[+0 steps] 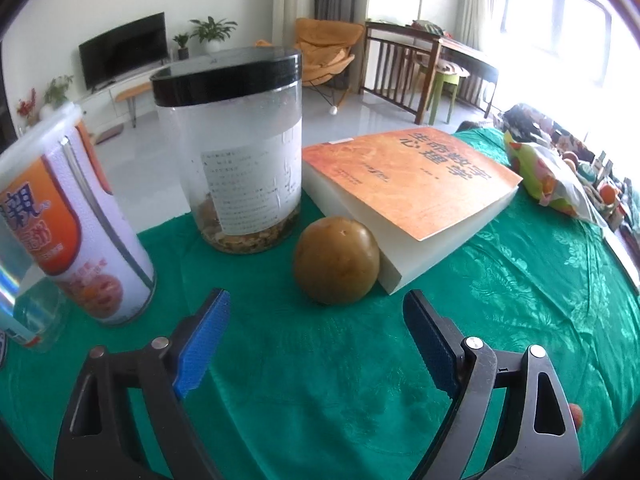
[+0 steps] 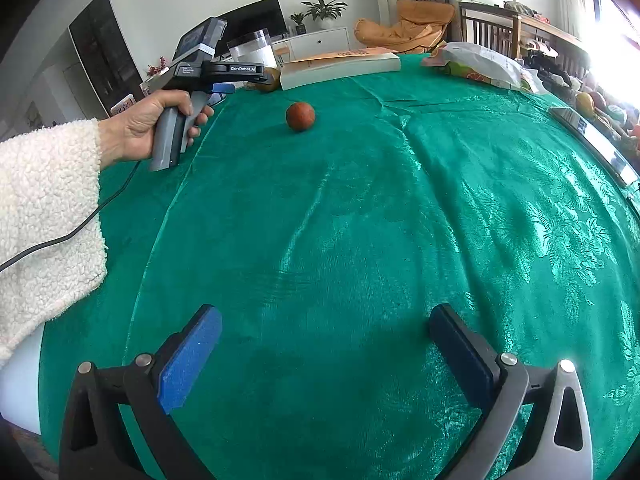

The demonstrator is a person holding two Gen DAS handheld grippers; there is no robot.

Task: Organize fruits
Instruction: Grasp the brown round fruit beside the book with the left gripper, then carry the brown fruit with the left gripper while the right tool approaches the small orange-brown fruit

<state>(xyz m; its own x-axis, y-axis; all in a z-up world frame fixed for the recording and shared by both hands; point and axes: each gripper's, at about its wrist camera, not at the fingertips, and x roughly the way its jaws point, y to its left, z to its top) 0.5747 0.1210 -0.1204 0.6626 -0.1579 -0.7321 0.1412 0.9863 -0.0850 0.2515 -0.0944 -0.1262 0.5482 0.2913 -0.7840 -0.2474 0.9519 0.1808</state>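
Observation:
A round brown-yellow fruit [image 1: 337, 261] rests on the green tablecloth against the corner of an orange-covered book [image 1: 412, 184]. My left gripper [image 1: 316, 304] is open and empty, its blue pads just short of the fruit on either side. In the right wrist view the same fruit [image 2: 269, 80] shows partly behind the left gripper [image 2: 224, 88], held in a hand. A small red-brown fruit [image 2: 300, 116] lies alone on the cloth to the right of it; its edge peeks out in the left wrist view [image 1: 576, 414]. My right gripper [image 2: 324, 320] is open and empty, far back from both fruits.
A clear jar with a black lid [image 1: 236, 148] and an orange-white can [image 1: 72, 224] stand left of the fruit. A plastic snack bag [image 2: 476, 66] lies right of the book [image 2: 340, 66]. More fruit and clutter [image 2: 600, 108] sit at the far right edge. The green cloth [image 2: 360, 220] covers the table.

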